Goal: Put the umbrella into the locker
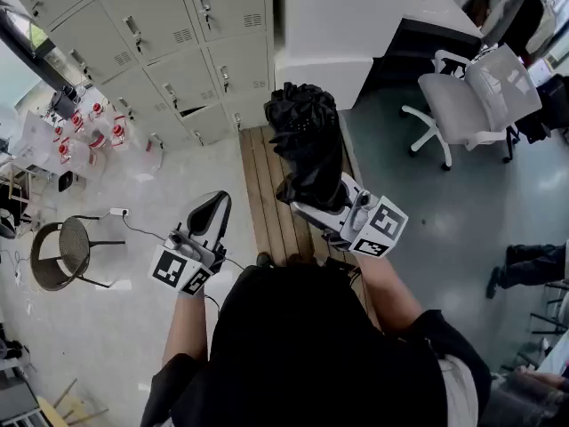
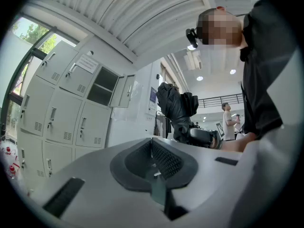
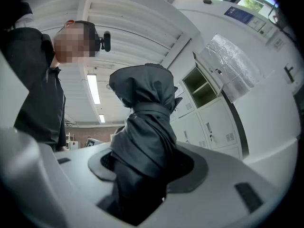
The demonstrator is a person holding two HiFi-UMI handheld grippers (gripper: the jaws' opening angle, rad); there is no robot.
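Fingers of my right gripper (image 3: 142, 163) clamp the folded black fabric umbrella (image 3: 145, 122) before the grey metal lockers (image 1: 178, 56); those of my left gripper (image 2: 153, 150) sit together.

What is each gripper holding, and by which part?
Right gripper grips the folded umbrella by its lower end. Left gripper holds nothing; its jaws are shut.

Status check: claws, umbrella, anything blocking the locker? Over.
Right claw shut on folded black umbrella. Left claw shut, empty. One locker compartment open ahead; nothing seen blocking it.
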